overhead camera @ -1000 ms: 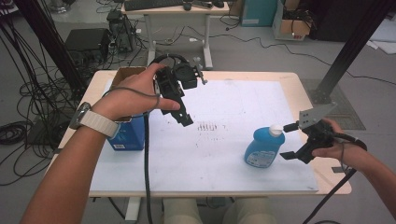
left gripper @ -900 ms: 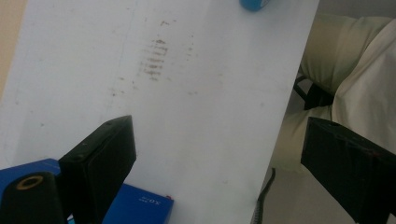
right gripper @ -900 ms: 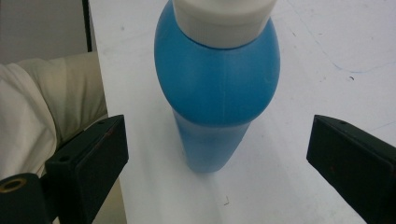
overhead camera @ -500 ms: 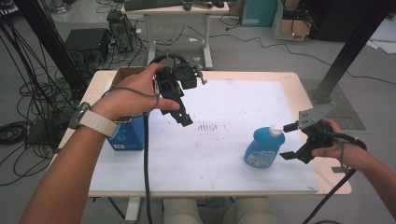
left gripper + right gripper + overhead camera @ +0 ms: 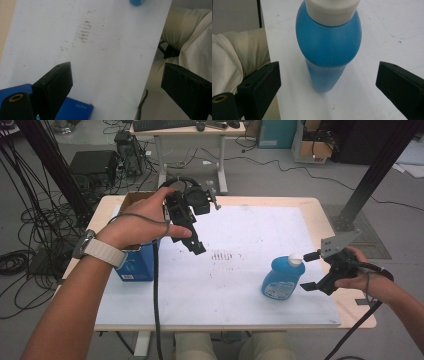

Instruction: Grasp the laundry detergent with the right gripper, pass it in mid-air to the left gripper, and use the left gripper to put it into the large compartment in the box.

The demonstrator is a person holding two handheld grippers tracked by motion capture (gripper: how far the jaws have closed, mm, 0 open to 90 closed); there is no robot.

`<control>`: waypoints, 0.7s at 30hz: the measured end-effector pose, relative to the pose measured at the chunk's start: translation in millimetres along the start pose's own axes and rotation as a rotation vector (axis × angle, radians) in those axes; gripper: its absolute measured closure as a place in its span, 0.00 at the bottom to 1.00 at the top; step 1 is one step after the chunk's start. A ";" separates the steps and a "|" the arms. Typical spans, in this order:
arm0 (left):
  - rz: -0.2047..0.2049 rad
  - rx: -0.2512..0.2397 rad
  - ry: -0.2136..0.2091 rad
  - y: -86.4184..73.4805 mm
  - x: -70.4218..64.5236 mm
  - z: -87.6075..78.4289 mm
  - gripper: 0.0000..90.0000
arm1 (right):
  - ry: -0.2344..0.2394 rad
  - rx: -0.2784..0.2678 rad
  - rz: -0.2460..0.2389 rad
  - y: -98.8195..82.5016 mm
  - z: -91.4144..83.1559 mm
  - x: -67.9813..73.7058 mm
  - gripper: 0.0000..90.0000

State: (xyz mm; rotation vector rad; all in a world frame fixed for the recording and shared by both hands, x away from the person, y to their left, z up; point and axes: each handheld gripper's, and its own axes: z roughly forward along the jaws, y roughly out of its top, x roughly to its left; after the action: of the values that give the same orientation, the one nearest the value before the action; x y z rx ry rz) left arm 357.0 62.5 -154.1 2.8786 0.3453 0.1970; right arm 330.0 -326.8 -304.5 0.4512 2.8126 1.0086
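1. Blue bottle (image 5: 281,280) with white cap, upright on the white table sheet (image 5: 250,235), long axis vertical; just ahead of the right gripper (image 5: 311,271), centred on the gap between its jaws.
2. Right gripper: jaws wide apart, level, either side of the bottle's line, touching nothing, holding nothing.
3. Left gripper (image 5: 198,249): raised, well apart from the bottle, jaws spread, empty; blue box (image 5: 137,265) beneath.
4. Nearer hand: right.

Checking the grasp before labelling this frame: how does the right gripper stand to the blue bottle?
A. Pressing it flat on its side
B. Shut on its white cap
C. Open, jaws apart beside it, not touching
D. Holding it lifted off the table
C: the right gripper is open, its jaws apart from the upright blue bottle.
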 end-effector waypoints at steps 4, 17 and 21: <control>-0.001 -0.001 0.001 0.2 0.0 0.0 0.12 | 0.001 -0.001 -0.004 0.0 -0.3 -0.3 0.07; -0.001 -0.003 0.001 0.0 0.1 0.1 0.12 | 0.006 -0.003 0.000 -0.1 0.2 -0.7 0.07; 0.000 -0.002 0.000 -0.1 0.0 0.3 0.12 | 0.010 -0.004 0.001 0.2 0.6 -0.8 0.07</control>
State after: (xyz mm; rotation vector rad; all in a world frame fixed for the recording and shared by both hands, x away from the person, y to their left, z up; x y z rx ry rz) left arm 357.0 62.5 -154.4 2.8767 0.3455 0.1971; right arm 330.9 -326.5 -304.9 0.4490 2.8188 1.0191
